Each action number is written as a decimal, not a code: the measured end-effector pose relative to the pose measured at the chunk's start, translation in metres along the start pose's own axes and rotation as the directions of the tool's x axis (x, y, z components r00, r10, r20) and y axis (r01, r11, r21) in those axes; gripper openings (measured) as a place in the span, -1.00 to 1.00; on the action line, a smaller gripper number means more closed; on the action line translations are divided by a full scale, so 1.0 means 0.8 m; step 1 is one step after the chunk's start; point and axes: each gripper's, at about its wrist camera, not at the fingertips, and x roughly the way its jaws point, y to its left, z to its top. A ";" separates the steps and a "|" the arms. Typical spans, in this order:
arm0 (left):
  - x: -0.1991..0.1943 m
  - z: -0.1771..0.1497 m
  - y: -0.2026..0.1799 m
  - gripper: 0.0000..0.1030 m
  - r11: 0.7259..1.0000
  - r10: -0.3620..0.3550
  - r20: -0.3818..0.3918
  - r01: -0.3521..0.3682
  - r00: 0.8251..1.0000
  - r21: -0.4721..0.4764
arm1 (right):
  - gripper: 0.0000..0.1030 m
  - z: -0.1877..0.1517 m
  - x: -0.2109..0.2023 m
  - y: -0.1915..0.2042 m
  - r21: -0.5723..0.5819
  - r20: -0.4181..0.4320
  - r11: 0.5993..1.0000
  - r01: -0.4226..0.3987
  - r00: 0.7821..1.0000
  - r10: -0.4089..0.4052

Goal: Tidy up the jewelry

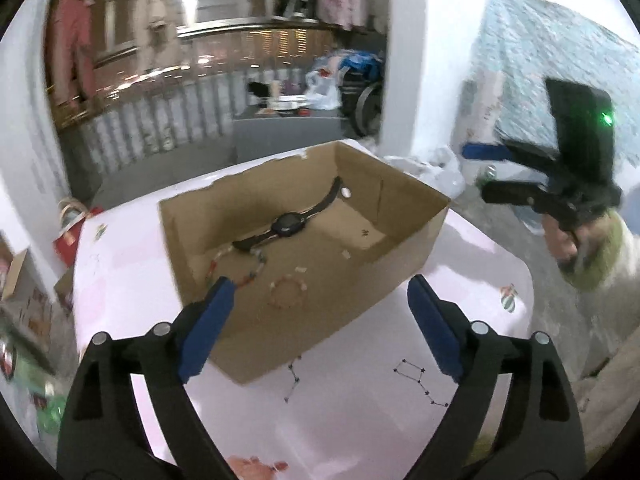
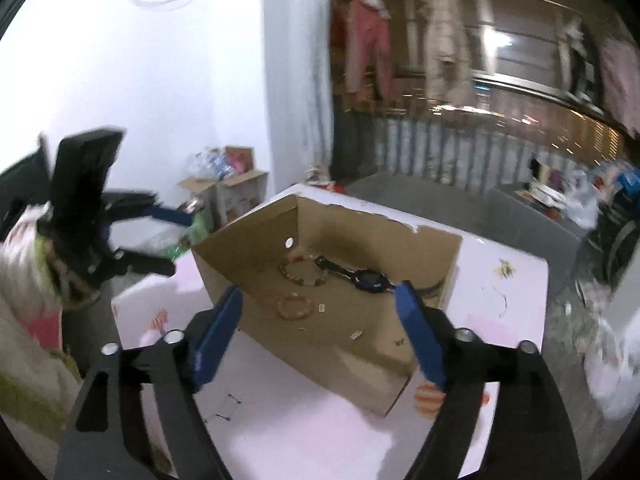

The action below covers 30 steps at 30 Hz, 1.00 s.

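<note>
A pale pink desk (image 1: 360, 420) with small printed drawings carries an open cardboard box (image 1: 400, 264) near its far edge. Inside the box lie a black watch (image 2: 370, 280) and beaded bracelets (image 2: 296, 307). Both the left gripper (image 1: 320, 300) and the right gripper (image 2: 320, 312) hover with jaws spread, empty. Clothes (image 2: 368, 40) hang by a dark window behind.
</note>
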 end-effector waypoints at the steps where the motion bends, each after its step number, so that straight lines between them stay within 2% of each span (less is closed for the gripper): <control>1: -0.003 -0.004 -0.001 0.72 1.000 0.019 0.001 -0.019 1.000 -0.020 | 0.68 -0.006 0.000 0.005 0.036 -0.013 0.998 0.045 0.999 -0.045; 4: -0.012 -0.013 -0.002 0.72 0.987 0.118 -0.009 -0.119 0.993 -0.105 | 0.78 -0.018 0.004 0.023 0.108 -0.051 0.976 0.188 0.982 -0.183; 6: -0.015 -0.013 -0.004 0.73 0.974 0.157 -0.024 -0.159 0.987 -0.159 | 0.82 -0.026 0.006 0.030 0.157 -0.076 0.957 0.243 0.969 -0.234; 9: -0.018 -0.014 -0.004 0.75 0.939 0.241 -0.058 -0.247 0.969 -0.239 | 0.87 -0.032 0.007 0.033 0.251 -0.115 0.908 0.335 0.942 -0.316; 12: -0.023 -0.013 -0.009 0.80 0.912 0.302 -0.064 -0.308 0.951 -0.269 | 0.88 -0.032 0.003 0.036 0.312 -0.128 0.860 0.403 0.915 -0.383; 14: -0.026 -0.009 -0.013 0.82 0.888 0.370 -0.069 -0.374 0.927 -0.268 | 0.88 -0.029 -0.001 0.043 0.315 -0.140 0.822 0.475 0.880 -0.454; 15: -0.027 -0.007 -0.017 0.84 0.867 0.415 -0.081 -0.421 0.906 -0.266 | 0.88 -0.030 -0.004 0.045 0.313 -0.142 0.814 0.489 0.872 -0.469; 16: -0.028 -0.006 -0.019 0.84 0.855 0.440 -0.079 -0.444 0.895 -0.267 | 0.88 -0.029 -0.006 0.048 0.310 -0.144 0.806 0.504 0.863 -0.485; 18: -0.036 -0.005 -0.022 0.84 0.841 0.466 -0.056 -0.462 0.883 -0.283 | 0.88 -0.030 -0.011 0.054 0.305 -0.140 0.788 0.535 0.843 -0.519; 22: -0.044 -0.002 -0.030 0.84 0.804 0.528 -0.044 -0.516 0.848 -0.297 | 0.88 -0.030 -0.012 0.059 0.292 -0.156 0.746 0.598 0.800 -0.580; 25: -0.049 -0.004 -0.038 0.84 0.774 0.585 -0.020 -0.565 0.811 -0.286 | 0.88 -0.033 -0.013 0.058 0.293 -0.165 0.708 0.642 0.764 -0.624; 27: -0.048 -0.004 -0.038 0.84 0.773 0.590 -0.016 -0.570 0.807 -0.279 | 0.88 -0.037 -0.014 0.058 0.295 -0.156 0.700 0.650 0.755 -0.637; 30: -0.039 -0.009 -0.042 0.84 0.792 0.570 -0.007 -0.552 0.821 -0.260 | 0.88 -0.046 -0.014 0.059 0.306 -0.133 0.686 0.660 0.743 -0.656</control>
